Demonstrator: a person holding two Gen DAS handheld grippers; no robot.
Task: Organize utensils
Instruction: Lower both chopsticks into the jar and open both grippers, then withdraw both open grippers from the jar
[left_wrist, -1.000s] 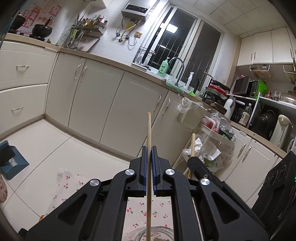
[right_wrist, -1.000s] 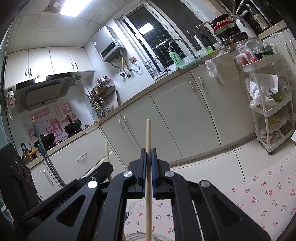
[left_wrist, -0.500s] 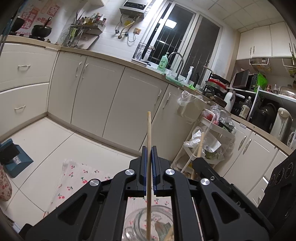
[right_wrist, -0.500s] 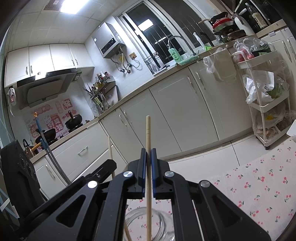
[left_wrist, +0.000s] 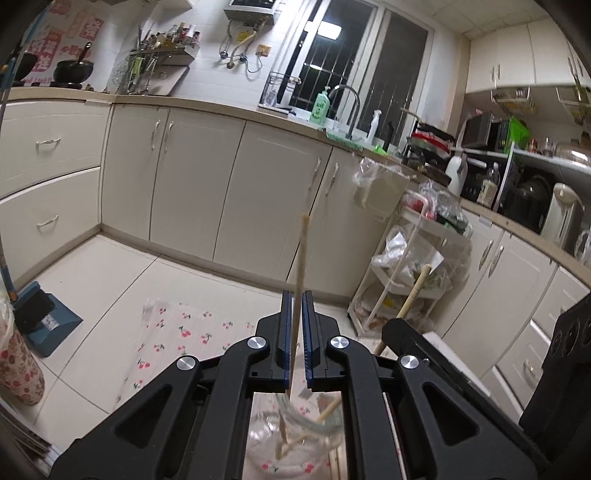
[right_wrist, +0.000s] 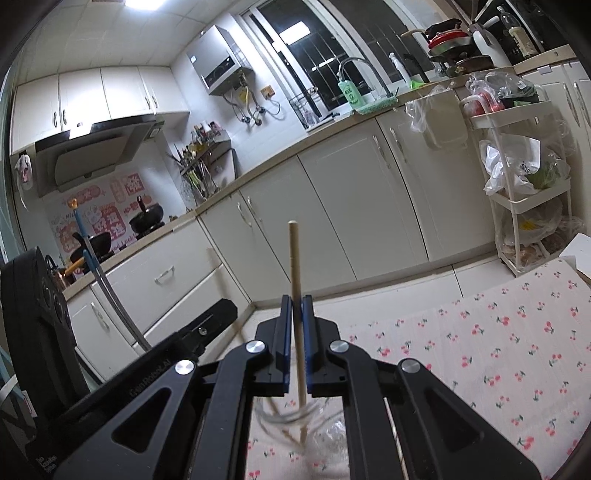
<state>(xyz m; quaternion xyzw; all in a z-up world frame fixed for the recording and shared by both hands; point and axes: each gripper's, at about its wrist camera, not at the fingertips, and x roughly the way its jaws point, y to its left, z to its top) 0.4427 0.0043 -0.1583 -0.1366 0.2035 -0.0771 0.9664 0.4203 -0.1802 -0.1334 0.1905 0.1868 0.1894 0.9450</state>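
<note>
My left gripper (left_wrist: 295, 325) has its jaws slightly apart around a wooden chopstick (left_wrist: 300, 269) that stands tilted and blurred, its lower end inside a clear glass jar (left_wrist: 295, 432). My right gripper (right_wrist: 296, 325) has its jaws a little apart around a second wooden chopstick (right_wrist: 295, 273), whose lower end is inside the same jar (right_wrist: 295, 424). The right gripper's chopstick (left_wrist: 410, 299) also shows in the left wrist view, and the left one (right_wrist: 229, 295) in the right wrist view. The jar stands on a cherry-print cloth (right_wrist: 480, 350).
White kitchen cabinets (left_wrist: 258, 192) run along the back. A white rack with bags (left_wrist: 406, 273) stands at the right. A blue dustpan (left_wrist: 44, 317) lies on the tiled floor at the left. A patterned container (left_wrist: 18, 373) stands at the left edge.
Both grippers have lowered and tilted toward the jar, which has come into view. Both pairs of jaws have parted slightly, and the left chopstick now leans loose and blurred.
</note>
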